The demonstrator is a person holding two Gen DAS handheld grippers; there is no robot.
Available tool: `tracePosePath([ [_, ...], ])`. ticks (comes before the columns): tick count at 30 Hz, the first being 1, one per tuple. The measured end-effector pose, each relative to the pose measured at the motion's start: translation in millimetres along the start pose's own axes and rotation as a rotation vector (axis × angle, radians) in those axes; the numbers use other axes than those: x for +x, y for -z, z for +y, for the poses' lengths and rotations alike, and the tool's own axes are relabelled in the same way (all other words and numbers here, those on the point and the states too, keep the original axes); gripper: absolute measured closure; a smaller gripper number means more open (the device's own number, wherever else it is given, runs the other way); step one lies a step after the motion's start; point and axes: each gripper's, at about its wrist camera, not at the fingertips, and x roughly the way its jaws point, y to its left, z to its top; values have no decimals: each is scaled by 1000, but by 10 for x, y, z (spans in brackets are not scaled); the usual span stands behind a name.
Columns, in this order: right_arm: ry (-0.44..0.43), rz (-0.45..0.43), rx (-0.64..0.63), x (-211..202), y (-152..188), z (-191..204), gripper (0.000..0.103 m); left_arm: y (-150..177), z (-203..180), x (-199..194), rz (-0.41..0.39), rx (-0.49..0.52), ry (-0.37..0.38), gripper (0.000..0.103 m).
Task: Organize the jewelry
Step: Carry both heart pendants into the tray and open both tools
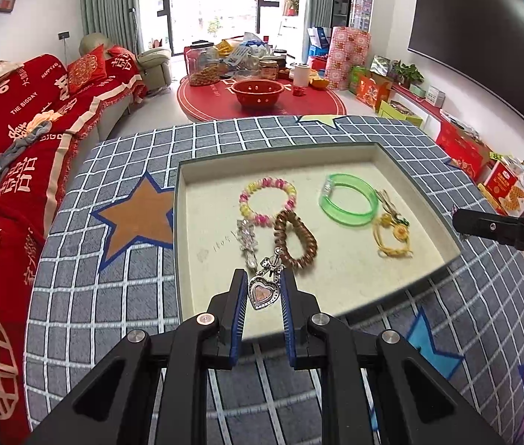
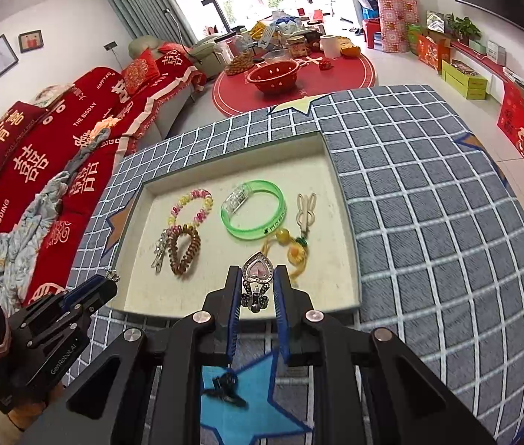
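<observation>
My left gripper [image 1: 263, 275] is shut on a silver heart pendant [image 1: 262, 293] with a pink centre, held over the near edge of a cream-lined tray [image 1: 202, 296]. A matching heart pendant [image 2: 258, 274], its bow end toward the camera, is pinched in my shut right gripper [image 2: 258, 269] above the tray's front edge [image 2: 343, 170]. In the tray lie a pink-and-yellow bead bracelet [image 1: 267, 200], a brown coil hair tie [image 1: 295, 239], a silver clip [image 1: 247, 239], a green bangle [image 1: 349, 200] and a yellow cord bracelet [image 1: 391, 235].
The tray sits on a grey checked tablecloth [image 2: 428, 204] with coloured stars. A small black object [image 2: 224, 389] lies on the blue star under my right gripper. A white rabbit clip [image 2: 307, 209] rests in the tray. A red sofa [image 1: 20, 141] stands to the left.
</observation>
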Motion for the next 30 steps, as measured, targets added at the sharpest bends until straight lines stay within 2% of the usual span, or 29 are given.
tracePosePath([
  [6, 40, 30, -20, 341, -133, 10, 84, -101, 37, 330, 32, -21, -40, 72],
  [15, 97, 67, -33, 676, -111, -80, 84, -84, 4, 642, 71, -13, -68, 72],
  [30, 117, 96, -66, 796, -24, -53, 84, -68, -129, 652, 66, 37, -123, 72],
])
